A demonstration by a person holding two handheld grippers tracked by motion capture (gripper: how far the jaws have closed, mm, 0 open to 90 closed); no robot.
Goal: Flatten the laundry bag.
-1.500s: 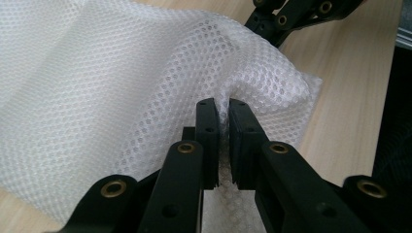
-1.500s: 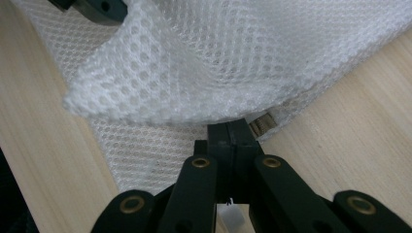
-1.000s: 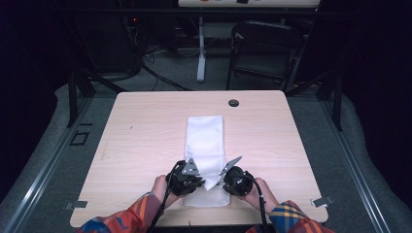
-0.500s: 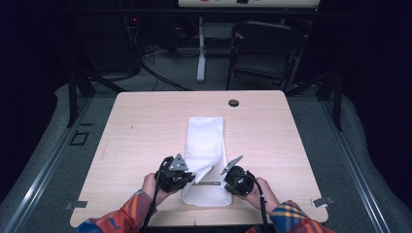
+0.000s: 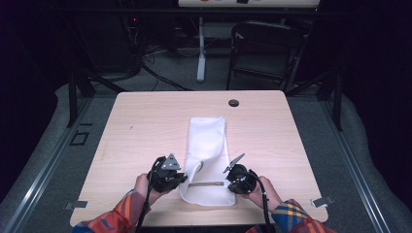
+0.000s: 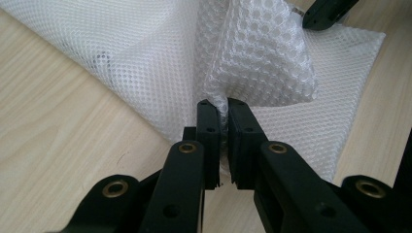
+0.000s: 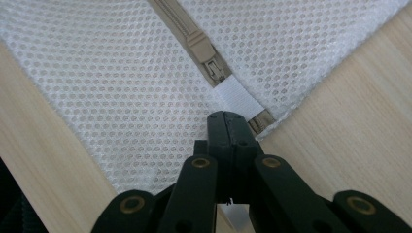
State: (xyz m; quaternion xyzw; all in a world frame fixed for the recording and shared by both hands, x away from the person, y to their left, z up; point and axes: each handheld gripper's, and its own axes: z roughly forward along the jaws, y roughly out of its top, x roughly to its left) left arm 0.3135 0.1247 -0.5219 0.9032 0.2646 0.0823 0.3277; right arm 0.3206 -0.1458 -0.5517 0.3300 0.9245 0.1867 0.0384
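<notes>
As the left gripper [image 5: 180,175] is drawn leftward, jaws pinched on a mesh bag [image 5: 206,145] fold, the bag's near end is spread on the table [image 5: 136,121]; right gripper [image 5: 232,178] is clamped beside the zipper pull [image 7: 208,57], likely bracing for unzipping.

Bright tabletop, dark blurry surroundings

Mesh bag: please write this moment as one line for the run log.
bag: flat on table, near edge lifted | left tool: shut on bag | right tool: shut, at zipper end
</notes>
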